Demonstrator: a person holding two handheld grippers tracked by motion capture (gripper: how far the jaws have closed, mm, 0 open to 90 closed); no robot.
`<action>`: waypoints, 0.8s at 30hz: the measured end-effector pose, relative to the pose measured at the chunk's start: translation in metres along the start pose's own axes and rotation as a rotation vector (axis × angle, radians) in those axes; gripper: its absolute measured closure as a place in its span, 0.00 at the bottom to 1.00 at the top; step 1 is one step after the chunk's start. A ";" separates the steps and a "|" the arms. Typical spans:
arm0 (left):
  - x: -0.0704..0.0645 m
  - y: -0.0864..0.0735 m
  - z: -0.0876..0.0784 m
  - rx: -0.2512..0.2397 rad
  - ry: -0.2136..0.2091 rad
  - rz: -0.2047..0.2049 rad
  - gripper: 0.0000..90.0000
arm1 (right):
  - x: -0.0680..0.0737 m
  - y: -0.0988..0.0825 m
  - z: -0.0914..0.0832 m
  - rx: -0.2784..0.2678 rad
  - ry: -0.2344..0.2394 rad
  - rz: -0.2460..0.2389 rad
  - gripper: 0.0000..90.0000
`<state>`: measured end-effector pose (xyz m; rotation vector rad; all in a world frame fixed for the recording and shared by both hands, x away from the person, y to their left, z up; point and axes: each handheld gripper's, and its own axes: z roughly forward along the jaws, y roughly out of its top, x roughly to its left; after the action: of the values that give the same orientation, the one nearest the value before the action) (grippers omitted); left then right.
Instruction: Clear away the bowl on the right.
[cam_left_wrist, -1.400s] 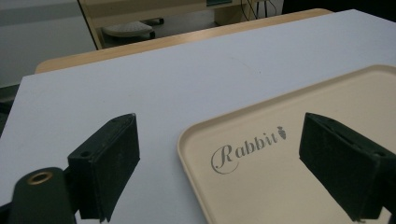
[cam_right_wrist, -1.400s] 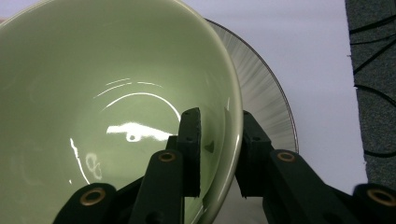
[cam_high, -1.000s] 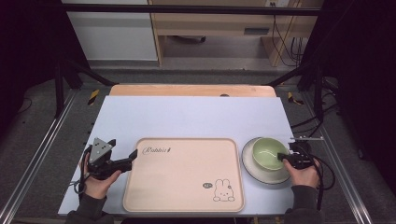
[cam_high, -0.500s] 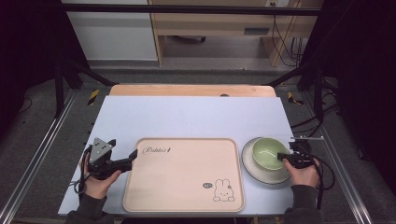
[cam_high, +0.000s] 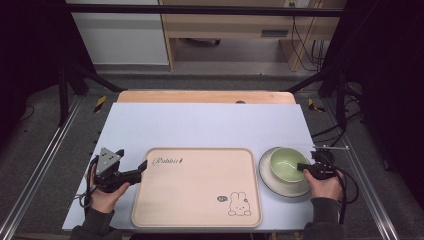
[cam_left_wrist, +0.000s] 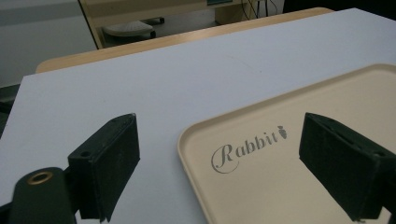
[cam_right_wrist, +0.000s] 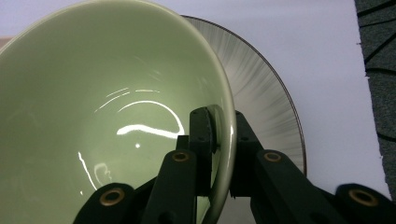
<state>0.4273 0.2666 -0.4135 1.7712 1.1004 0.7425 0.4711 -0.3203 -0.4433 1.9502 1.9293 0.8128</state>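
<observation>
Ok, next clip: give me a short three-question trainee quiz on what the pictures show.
1. True or false: the right gripper has its jaws clamped on the rim of the green bowl.
2. What does the bowl stand on? A) the tray B) a plate C) the bare table
3. What word is printed near the corner of the tray between the jaws of the left gripper?

Key
1. True: one jaw is inside the wall, one outside.
2. B: the plate with the dark rim, right of the tray.
3. "Rabbit"; the left gripper's jaws stand wide open over that corner.
</observation>
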 end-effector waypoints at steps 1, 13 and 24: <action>0.000 0.000 0.000 0.000 0.000 0.000 0.13 | 0.000 0.000 0.000 0.002 0.001 -0.001 0.92; 0.000 0.000 0.000 -0.005 0.000 -0.001 0.13 | 0.002 0.000 -0.004 -0.014 0.013 0.015 0.93; 0.000 0.000 0.000 -0.003 -0.001 -0.006 0.13 | 0.003 0.000 -0.005 -0.036 0.015 -0.005 0.93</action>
<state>0.4274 0.2666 -0.4136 1.7649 1.1024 0.7392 0.4676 -0.3181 -0.4385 1.9228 1.9137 0.8572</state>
